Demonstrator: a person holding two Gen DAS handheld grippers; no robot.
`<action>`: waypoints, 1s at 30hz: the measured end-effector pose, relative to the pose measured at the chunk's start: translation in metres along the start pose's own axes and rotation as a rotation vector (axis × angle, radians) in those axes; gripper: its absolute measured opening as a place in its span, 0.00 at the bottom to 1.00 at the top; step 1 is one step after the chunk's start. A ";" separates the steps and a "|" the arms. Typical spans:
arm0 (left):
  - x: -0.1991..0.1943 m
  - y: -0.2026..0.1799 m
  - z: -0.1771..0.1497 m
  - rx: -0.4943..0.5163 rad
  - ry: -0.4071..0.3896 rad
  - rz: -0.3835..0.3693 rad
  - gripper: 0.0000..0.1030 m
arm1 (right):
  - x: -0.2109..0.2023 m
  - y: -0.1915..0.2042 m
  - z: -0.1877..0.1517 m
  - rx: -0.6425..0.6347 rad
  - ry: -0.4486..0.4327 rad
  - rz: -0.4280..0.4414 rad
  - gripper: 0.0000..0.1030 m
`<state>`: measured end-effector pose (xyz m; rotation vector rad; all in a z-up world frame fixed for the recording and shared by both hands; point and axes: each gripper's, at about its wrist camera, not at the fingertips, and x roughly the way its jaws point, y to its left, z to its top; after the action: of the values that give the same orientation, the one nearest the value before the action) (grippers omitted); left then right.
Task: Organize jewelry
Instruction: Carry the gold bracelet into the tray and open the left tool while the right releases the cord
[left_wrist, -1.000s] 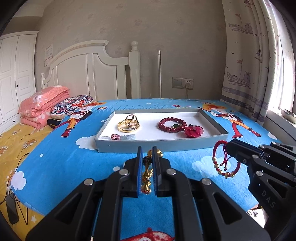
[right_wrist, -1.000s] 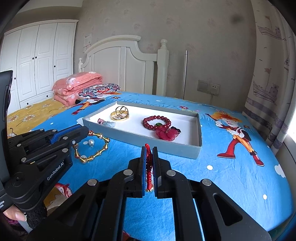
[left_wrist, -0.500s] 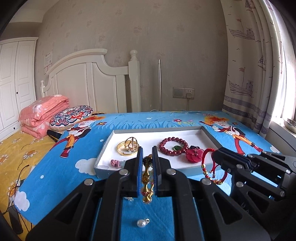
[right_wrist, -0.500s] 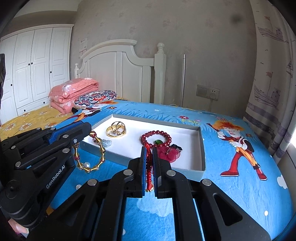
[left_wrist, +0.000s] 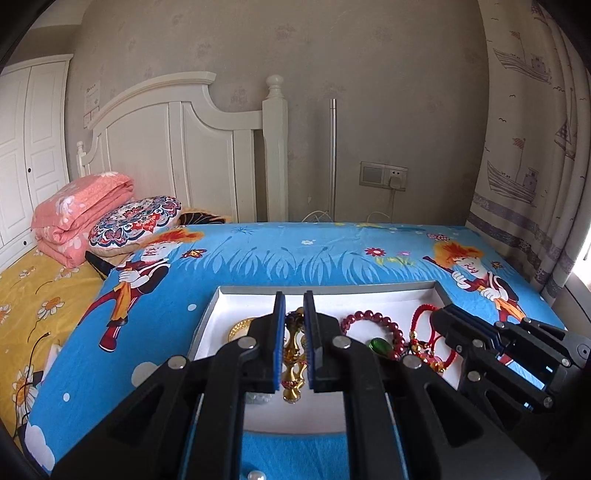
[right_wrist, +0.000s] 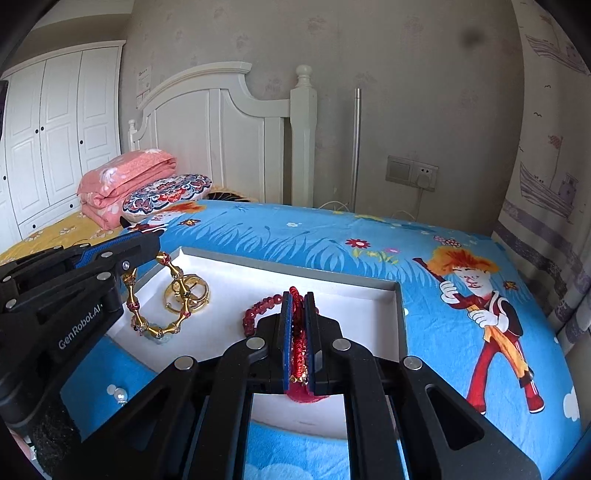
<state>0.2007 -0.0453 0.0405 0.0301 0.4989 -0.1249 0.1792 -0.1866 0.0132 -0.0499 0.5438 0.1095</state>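
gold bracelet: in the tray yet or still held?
Held: left gripper is shut on the gold bracelet, which dangles over the tray, not released.

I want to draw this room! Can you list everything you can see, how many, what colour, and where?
tray: one, grey with white inside, on the bed
gold bracelet: one, gold, hanging from the left tongs over the tray
red cord bracelet: one, red, hanging from the right tongs over the tray
red bead bracelet: one, dark red, in the tray
gold rings: linked pair, gold, in the tray
pearl: one, white, on the sheet
sheet: one, blue cartoon print, on the bed
folded blanket: one, pink, by the headboard
cushion: one, patterned, beside the blanket
left tongs: one, black, shut
right tongs: one, black, shut
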 end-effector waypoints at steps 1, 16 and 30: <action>0.008 0.001 0.004 -0.006 0.013 0.001 0.09 | 0.007 -0.002 0.002 0.003 0.010 -0.006 0.07; 0.085 0.008 -0.004 -0.008 0.164 0.083 0.36 | 0.062 -0.010 0.006 0.012 0.154 -0.021 0.46; 0.073 0.010 -0.013 0.006 0.160 0.106 0.53 | 0.050 -0.010 0.002 0.004 0.139 -0.022 0.49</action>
<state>0.2598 -0.0432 -0.0059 0.0729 0.6557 -0.0198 0.2238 -0.1915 -0.0107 -0.0597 0.6819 0.0833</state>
